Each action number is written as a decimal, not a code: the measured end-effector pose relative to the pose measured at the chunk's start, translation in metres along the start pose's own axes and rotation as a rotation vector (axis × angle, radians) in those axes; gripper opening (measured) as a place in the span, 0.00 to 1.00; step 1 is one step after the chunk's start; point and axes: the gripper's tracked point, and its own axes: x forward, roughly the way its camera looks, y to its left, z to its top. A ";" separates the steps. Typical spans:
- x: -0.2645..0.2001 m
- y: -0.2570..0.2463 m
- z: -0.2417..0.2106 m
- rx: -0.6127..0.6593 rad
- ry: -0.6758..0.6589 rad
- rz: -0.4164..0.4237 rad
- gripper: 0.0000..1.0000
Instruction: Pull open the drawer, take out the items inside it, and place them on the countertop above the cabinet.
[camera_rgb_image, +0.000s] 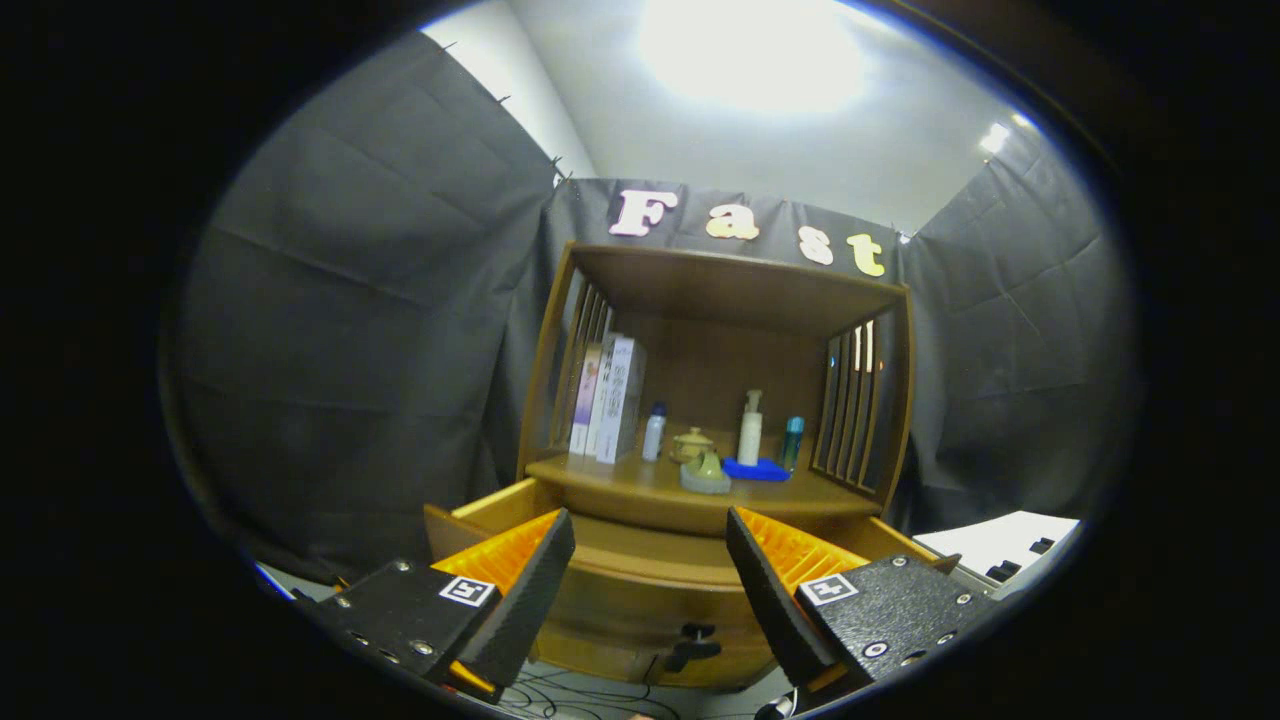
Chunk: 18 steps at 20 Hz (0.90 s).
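Dark cloth walls are enclosing a booth, with a pale ceiling and a bright light glaring overhead. Standing against the back wall is a wooden cabinet (720, 400) with slatted sides and an open shelf space under its top board.

On the cabinet's desk (640, 490), a few books (608, 398) are standing upright at the left. Just to their right a small white bottle (654, 432) is standing, then a squat lidded jar (692, 444) and, in front of it, a small greenish object on a grey base (706, 472). A white pump bottle (750, 428) is standing behind a flat blue object (757, 469), and a slim teal bottle (793, 442) is standing at the right, near the slats.

Below the desk, the drawer (640, 545) is sitting pulled out toward the camera. Its inside is mostly hidden by the jaws, so what is lying in it cannot be told. A dark handle (692, 645) is sticking out from the drawer's front, low down between the two fingers.

The gripper (650, 560) is hovering in front of the drawer with its jaws spread wide, gripping nothing, one finger to each side of the drawer's front.

Cables are trailing on the floor beneath the cabinet, and a white object (1005, 545) is sitting at the right.
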 end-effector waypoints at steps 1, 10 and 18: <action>-0.001 0.003 -0.017 -0.008 0.027 0.002 0.95; 0.019 -0.021 -0.092 0.042 0.127 -0.088 0.95; 0.052 -0.041 -0.118 0.123 0.164 -0.107 0.95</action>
